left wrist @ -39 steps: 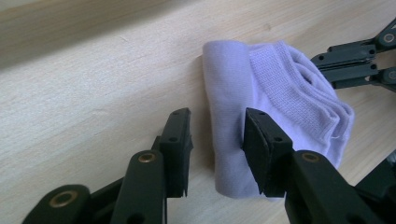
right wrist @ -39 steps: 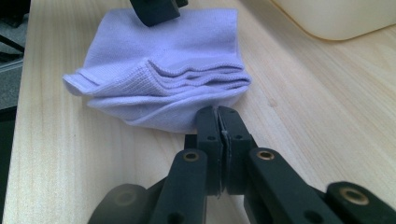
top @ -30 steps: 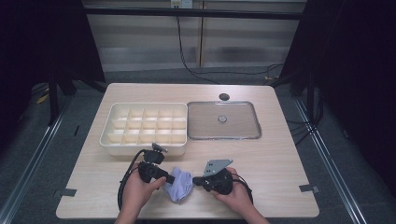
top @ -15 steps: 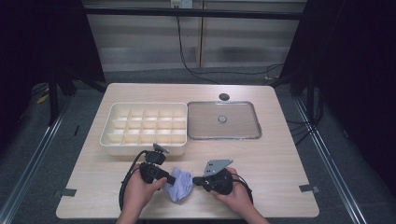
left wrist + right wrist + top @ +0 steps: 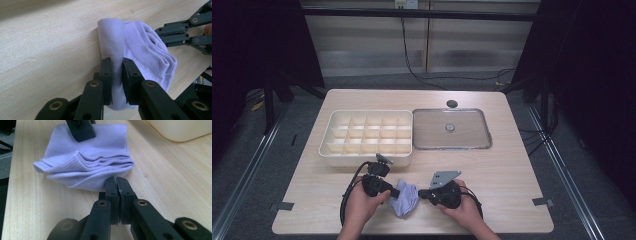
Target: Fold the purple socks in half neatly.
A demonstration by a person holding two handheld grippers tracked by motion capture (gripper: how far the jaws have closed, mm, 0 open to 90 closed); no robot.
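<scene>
While both hands rest low on the pale wooden tabletop (image 5: 512,170) near its front edge, the left tongs (image 5: 393,191) and the right tongs (image 5: 422,193) point toward each other, with a folded lilac knitted sock (image 5: 406,198) between them. The person's forearms come in from the bottom of the high view, and each hand wraps around the black body of its tool.

The jaws of the left tongs have just been closing, and the left gripper view shows them pinching a smooth rolled fold of the sock (image 5: 117,50). The right tongs are closed, their two black jaws pressed together at the sock's edge (image 5: 100,182); I cannot tell if any cloth is caught between them.

The sock is soft, with a ribbed cuff lying in several thin layers. Behind the hands stands a cream plastic tray with many small square compartments (image 5: 367,135), and just beside it lies a flat rectangular metal lid with a small round knob (image 5: 451,129).
</scene>
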